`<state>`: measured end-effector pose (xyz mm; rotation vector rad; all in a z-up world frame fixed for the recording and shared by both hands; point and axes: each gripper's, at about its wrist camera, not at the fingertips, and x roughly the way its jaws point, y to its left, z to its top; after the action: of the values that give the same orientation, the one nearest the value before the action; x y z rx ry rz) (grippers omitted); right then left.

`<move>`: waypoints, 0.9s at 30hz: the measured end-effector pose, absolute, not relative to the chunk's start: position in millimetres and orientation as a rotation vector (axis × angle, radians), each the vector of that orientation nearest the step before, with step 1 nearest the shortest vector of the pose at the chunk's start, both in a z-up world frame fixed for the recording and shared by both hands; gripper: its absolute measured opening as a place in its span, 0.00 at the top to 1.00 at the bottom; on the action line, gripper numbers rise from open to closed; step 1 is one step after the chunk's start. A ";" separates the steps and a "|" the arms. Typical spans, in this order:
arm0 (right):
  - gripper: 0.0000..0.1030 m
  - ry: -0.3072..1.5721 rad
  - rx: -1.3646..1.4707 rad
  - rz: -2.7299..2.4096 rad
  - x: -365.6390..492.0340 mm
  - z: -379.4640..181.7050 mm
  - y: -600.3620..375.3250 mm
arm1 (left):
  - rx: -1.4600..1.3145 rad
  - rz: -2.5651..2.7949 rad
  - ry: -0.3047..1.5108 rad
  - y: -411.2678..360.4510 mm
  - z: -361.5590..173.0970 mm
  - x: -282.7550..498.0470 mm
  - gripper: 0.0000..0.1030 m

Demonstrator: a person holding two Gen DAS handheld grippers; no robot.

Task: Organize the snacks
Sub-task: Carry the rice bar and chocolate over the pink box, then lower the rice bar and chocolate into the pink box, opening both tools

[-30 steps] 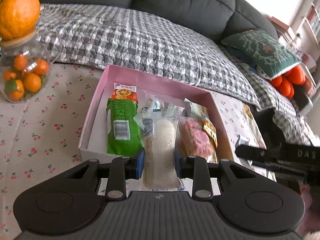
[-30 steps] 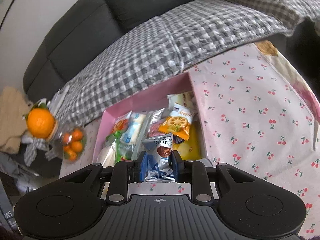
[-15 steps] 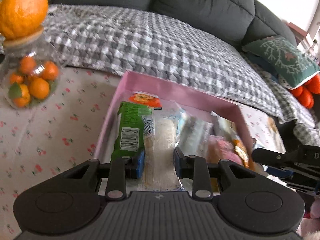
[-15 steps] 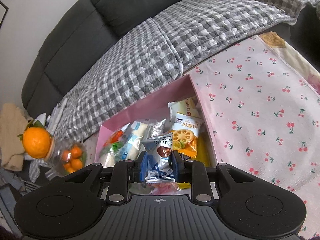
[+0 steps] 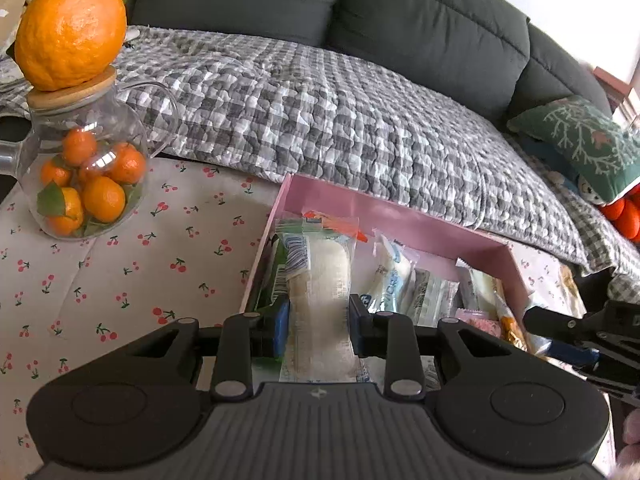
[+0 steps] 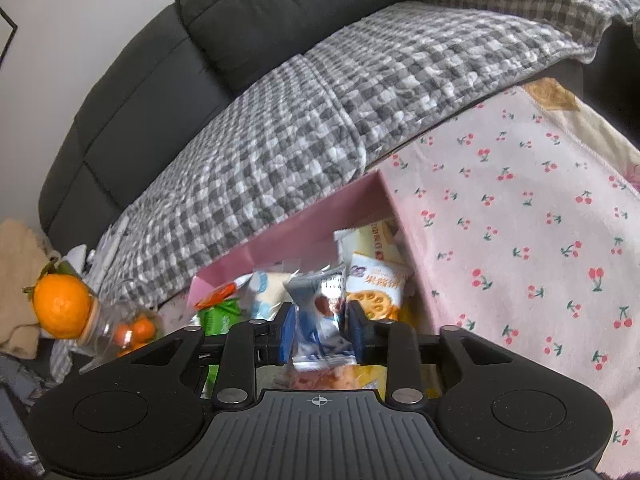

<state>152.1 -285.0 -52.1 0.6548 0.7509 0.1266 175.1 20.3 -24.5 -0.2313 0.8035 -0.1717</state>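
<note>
A pink box [image 5: 404, 222] on the cherry-print tablecloth holds several snack packets. My left gripper [image 5: 319, 326] is shut on a clear-wrapped white rice cracker packet [image 5: 320, 276], held over the box's left part above a green packet [image 5: 276, 280]. My right gripper [image 6: 321, 330] is shut on a blue-and-silver chocolate packet [image 6: 320, 304], held over the pink box [image 6: 304, 232] near an orange biscuit packet [image 6: 374, 294]. The right gripper also shows at the right edge of the left wrist view [image 5: 580, 344].
A glass jar of small oranges [image 5: 84, 176] with a big orange on its lid [image 5: 72, 24] stands left of the box. A sofa with a grey checked blanket [image 5: 340, 120] lies behind. The tablecloth [image 6: 540, 220] extends to the right of the box.
Both grippers have moved forward over the box with their packets. The left one has shifted towards the box's left side; the right one has come lower and closer to the snacks.
</note>
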 end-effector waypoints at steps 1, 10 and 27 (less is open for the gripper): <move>0.70 0.754 0.655 0.113 152.3 -53.0 -285.9 | -0.240 -0.181 0.801 20.8 -23.7 174.6 0.73; 0.47 0.744 0.675 0.095 147.9 -49.1 -293.8 | -0.246 -0.268 0.758 12.9 -14.6 166.4 0.58; 0.13 0.807 0.503 0.162 128.9 -32.4 -278.5 | -0.141 -0.269 0.793 20.5 -2.1 135.3 0.11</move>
<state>128.9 -278.5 -32.4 0.5035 0.8071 0.1617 135.3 20.5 -2.1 -0.1407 0.7932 -0.2692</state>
